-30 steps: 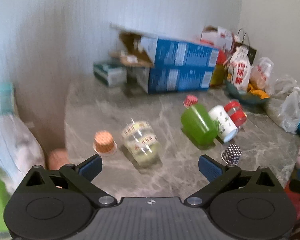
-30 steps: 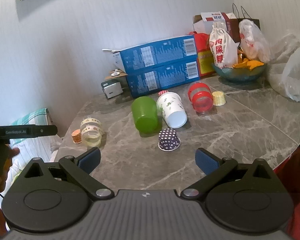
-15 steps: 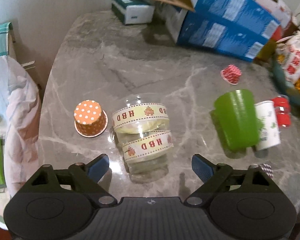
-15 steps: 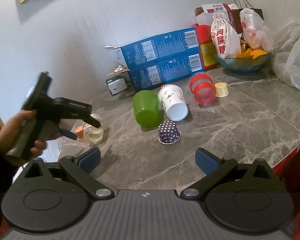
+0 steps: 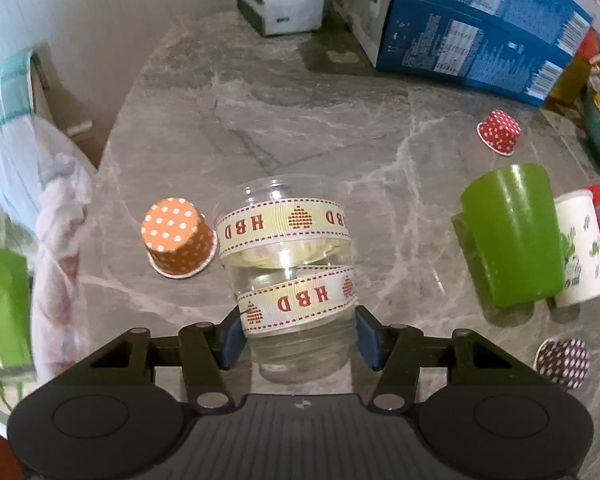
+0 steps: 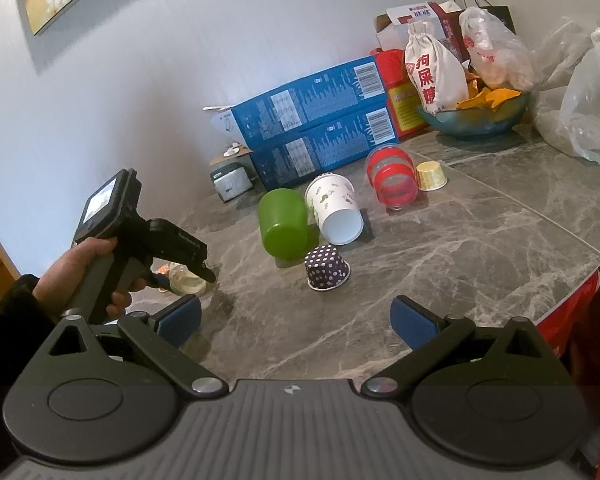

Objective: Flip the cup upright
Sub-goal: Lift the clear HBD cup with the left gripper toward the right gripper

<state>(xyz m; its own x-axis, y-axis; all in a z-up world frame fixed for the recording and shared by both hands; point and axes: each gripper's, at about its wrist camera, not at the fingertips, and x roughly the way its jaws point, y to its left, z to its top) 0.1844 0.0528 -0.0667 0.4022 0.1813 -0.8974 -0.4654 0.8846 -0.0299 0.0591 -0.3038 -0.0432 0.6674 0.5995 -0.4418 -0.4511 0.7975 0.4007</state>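
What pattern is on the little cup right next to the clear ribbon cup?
Orange with white polka dots, best seen in the left wrist view.

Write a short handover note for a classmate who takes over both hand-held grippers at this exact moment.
Left hand-held gripper: its pads sit against both sides of the clear ribbon-wrapped cup, which lies on its side on the grey table.
Right hand-held gripper: open, empty, above the table's near edge.
The orange dotted cup stands mouth down just left of the clear cup.
Done: clear cup gripped. No cup stands upright yet.
Left: lift the clear cup and set it mouth up. The green cup and white cup lie on their sides too.
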